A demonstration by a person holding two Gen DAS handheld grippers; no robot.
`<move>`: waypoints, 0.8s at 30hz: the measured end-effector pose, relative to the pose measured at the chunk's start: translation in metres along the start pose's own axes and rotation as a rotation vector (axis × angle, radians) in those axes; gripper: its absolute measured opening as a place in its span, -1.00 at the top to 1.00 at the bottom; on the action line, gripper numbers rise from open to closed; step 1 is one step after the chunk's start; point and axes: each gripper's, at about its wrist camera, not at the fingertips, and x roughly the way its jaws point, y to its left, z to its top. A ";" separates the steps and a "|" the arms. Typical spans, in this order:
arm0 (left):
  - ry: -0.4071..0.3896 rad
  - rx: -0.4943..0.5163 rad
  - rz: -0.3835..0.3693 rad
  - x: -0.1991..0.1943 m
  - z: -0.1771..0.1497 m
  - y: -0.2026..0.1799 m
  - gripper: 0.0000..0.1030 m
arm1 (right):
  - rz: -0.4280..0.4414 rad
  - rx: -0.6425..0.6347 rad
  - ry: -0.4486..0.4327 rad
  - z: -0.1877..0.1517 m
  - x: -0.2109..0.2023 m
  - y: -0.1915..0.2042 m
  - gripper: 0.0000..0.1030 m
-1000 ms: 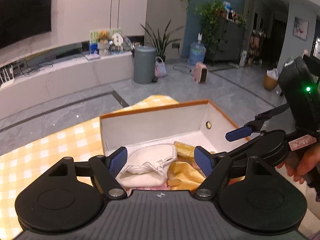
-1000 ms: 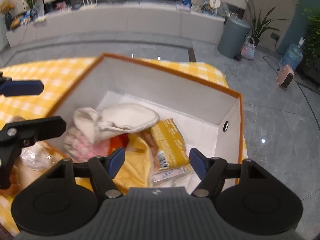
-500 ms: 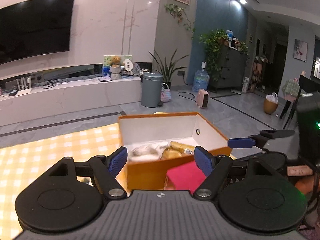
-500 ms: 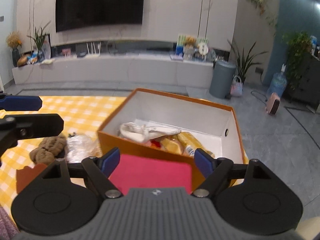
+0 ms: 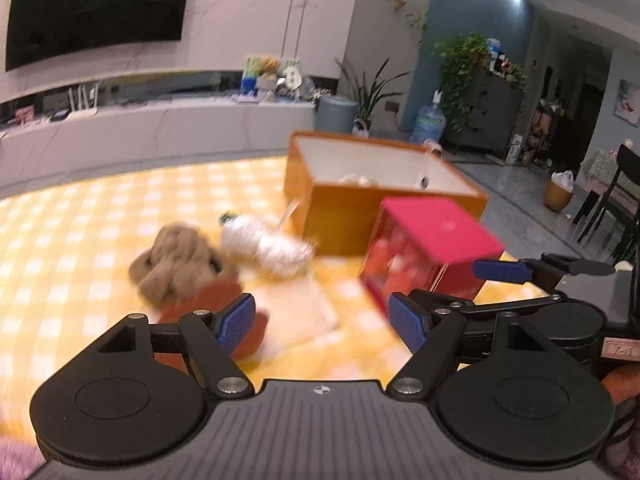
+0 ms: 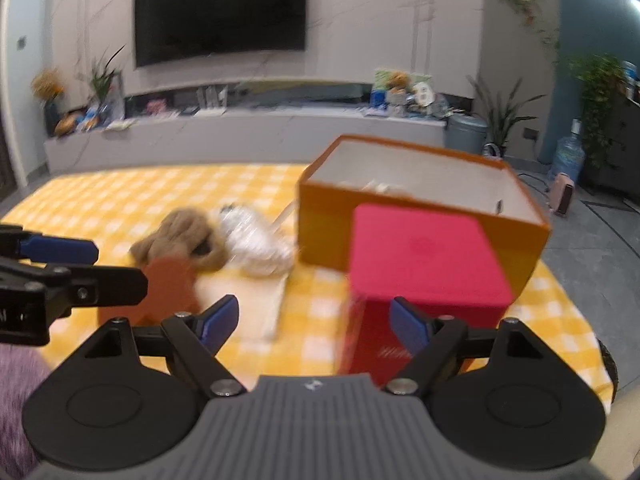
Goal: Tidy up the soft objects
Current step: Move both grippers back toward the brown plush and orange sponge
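Both grippers, left (image 5: 322, 322) and right (image 6: 314, 322), hover jaws spread and empty (between pickups); next, the brown plush (image 5: 176, 262) at frame centre-left needs grasping.

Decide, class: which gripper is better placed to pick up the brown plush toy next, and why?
Probably the left. In its view the left gripper has open, empty jaws, with the brown plush toy just ahead-left. The right gripper, also open, faces the red box; the toy lies further off to its left.
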 end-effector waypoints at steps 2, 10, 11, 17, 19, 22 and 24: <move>0.021 -0.015 0.026 -0.002 -0.008 0.007 -0.73 | 0.017 -0.028 0.015 -0.007 0.002 0.010 -0.60; 0.073 -0.137 0.085 -0.010 -0.034 0.052 -0.73 | 0.116 -0.078 0.041 -0.020 0.013 0.034 -0.60; 0.074 -0.139 0.094 -0.008 -0.032 0.056 -0.73 | 0.129 -0.082 0.048 -0.020 0.016 0.037 -0.60; 0.150 0.094 0.122 0.009 -0.022 0.051 -0.73 | 0.166 -0.125 0.067 -0.013 0.036 0.048 -0.58; 0.167 0.184 0.127 0.018 -0.019 0.047 -0.74 | 0.170 -0.124 0.074 -0.009 0.045 0.049 -0.57; 0.192 0.254 0.092 0.034 -0.012 0.047 -0.74 | 0.176 -0.124 0.086 -0.004 0.058 0.051 -0.53; 0.190 0.297 0.066 0.043 -0.008 0.048 -0.74 | 0.168 -0.131 0.096 -0.003 0.066 0.052 -0.50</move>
